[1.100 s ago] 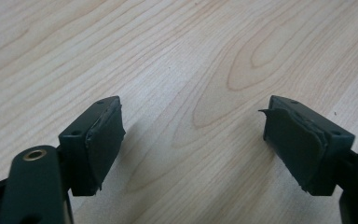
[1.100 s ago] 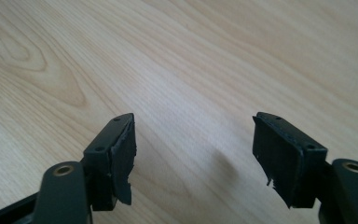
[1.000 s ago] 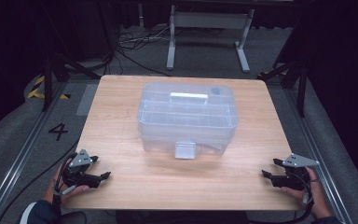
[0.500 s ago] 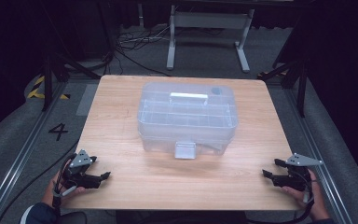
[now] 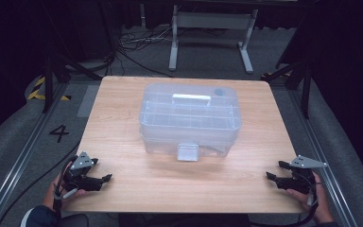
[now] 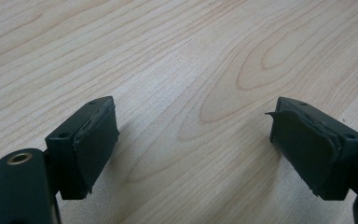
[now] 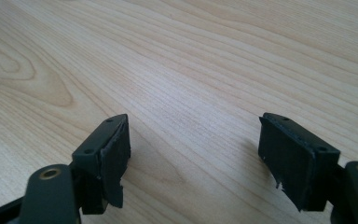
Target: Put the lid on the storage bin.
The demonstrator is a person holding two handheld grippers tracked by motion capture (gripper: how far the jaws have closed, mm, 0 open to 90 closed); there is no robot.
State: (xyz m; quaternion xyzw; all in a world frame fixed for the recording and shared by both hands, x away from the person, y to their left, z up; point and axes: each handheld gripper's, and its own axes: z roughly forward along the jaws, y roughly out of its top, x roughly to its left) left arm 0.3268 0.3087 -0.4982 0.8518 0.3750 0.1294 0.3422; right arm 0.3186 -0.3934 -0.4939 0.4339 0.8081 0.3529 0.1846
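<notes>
Dark room, grey carpet floor with a "4" mark on it, some black cables and a grey metal stand back behind the light wood worktop.

Sitting about dead centre on the worktop, a bit toward the far side, is a clear plastic storage box. Its lid is on, with a flat handle on top, and the latch on the near side faces the person. You can make out divider compartments through the lid, but I can't tell if anything's in them.

Left tool is down at the near left corner, held in the person's left hand, jaws pointing in toward the middle of the worktop. In the left gripper view its pads stand wide apart with just bare wood grain between them, so it's released, gripping nothing.

Right tool mirrors it at the near right corner in the right hand, also pointing inward. The right gripper view is the same deal: pads spread wide, nothing but worktop between them.

Both tools are well apart from the box, one on each side, neither touching it.
</notes>
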